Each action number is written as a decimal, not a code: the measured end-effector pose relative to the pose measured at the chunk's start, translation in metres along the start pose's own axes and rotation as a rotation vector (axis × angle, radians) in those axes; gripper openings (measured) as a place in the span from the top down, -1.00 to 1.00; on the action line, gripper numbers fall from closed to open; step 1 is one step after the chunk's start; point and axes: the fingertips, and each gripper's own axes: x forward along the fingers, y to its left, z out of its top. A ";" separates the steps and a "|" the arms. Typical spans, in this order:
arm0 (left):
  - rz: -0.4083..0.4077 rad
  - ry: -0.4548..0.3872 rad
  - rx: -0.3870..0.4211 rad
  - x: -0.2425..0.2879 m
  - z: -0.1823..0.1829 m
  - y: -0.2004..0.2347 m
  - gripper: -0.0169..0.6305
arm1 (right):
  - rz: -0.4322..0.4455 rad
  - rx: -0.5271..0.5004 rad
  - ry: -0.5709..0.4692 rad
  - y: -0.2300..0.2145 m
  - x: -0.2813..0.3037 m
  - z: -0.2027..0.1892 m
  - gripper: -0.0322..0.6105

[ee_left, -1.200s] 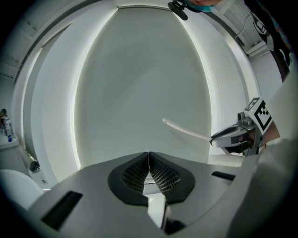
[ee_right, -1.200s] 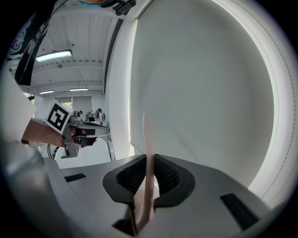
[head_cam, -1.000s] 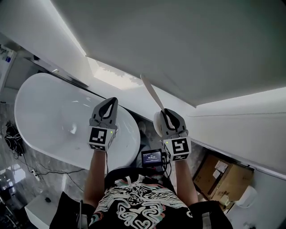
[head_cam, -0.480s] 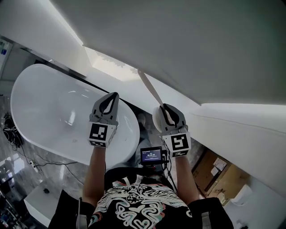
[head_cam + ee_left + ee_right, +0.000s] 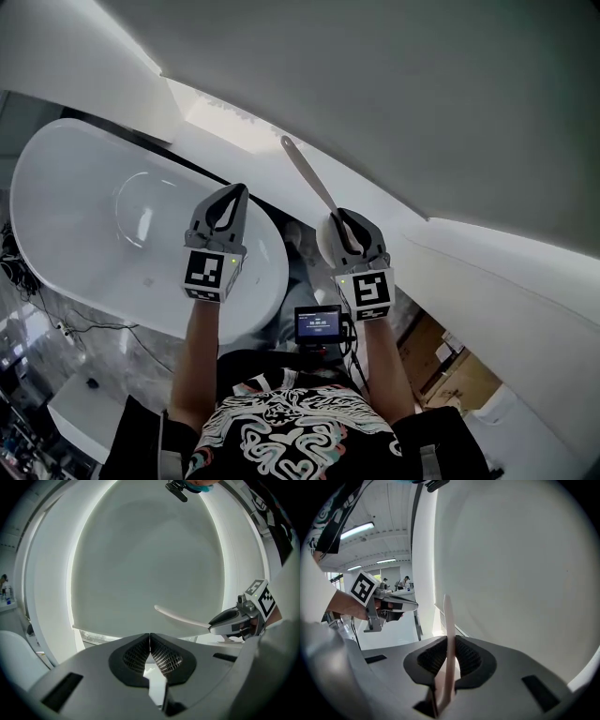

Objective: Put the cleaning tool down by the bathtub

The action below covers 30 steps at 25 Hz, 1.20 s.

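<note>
My right gripper [image 5: 343,225] is shut on the cleaning tool [image 5: 310,183], a pale, slim handle that sticks up and forward out of the jaws toward the white wall. In the right gripper view the tool's handle [image 5: 448,634] runs straight up between the two dark pads. My left gripper [image 5: 234,199] is held beside it, jaws shut with nothing between them [image 5: 149,639]. The white oval bathtub [image 5: 84,234] lies below and to the left of both grippers. The left gripper view shows the right gripper [image 5: 233,620] with the tool [image 5: 180,617] at its right.
A large white wall panel [image 5: 394,103] fills the space ahead. A small screen [image 5: 318,323] hangs at the person's chest. Cardboard boxes [image 5: 441,361] sit low on the right. Cables [image 5: 75,333] trail on the marbled floor left of the tub, by a white block [image 5: 80,412].
Both grippers hold their pose while the view has swung: the bathtub now shows more fully at left and the tool's tip has shifted slightly up and left.
</note>
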 end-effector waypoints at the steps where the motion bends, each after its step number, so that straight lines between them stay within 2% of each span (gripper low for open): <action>1: 0.001 0.004 -0.006 0.003 -0.003 0.001 0.90 | 0.004 -0.001 0.009 -0.001 0.005 -0.003 0.68; 19: 0.044 0.038 -0.059 0.033 -0.049 0.031 0.90 | 0.079 -0.057 0.082 -0.004 0.063 -0.037 0.68; 30: 0.068 0.089 -0.082 0.057 -0.105 0.042 0.90 | 0.106 -0.057 0.136 -0.009 0.101 -0.084 0.68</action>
